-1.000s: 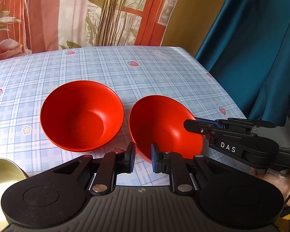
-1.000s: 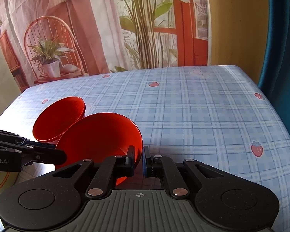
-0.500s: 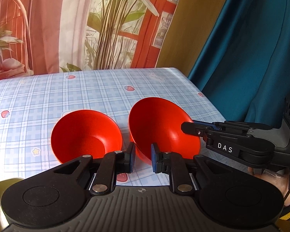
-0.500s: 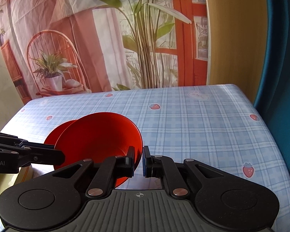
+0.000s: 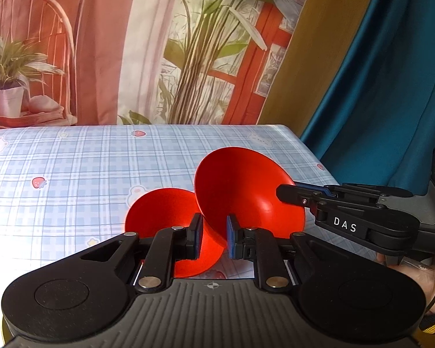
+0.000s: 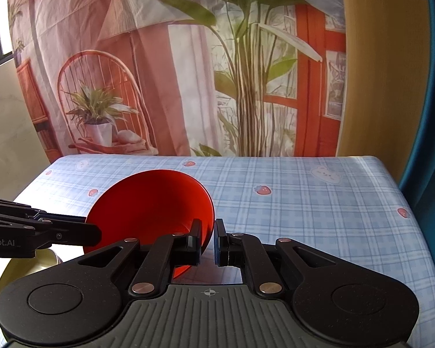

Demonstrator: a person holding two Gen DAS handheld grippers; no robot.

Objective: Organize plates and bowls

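Both grippers hold one red bowl (image 5: 243,191) by its rim, lifted above the table and tilted. My left gripper (image 5: 213,239) is shut on its near rim. My right gripper (image 6: 207,242) is shut on the rim at the bowl's (image 6: 150,203) right side, and shows from the right in the left wrist view (image 5: 287,194). A second red bowl (image 5: 159,211) rests on the table just below and to the left of the held one. It is hidden in the right wrist view.
The table (image 6: 304,203) has a blue checked cloth with strawberry prints. A pale yellow-green dish (image 6: 34,264) lies at the near left. A teal curtain (image 5: 377,87) hangs past the table's right edge. A printed backdrop stands behind.
Both grippers have lifted the held red bowl higher and shifted it left, so it now hangs partly over the second bowl. The views have tilted up.
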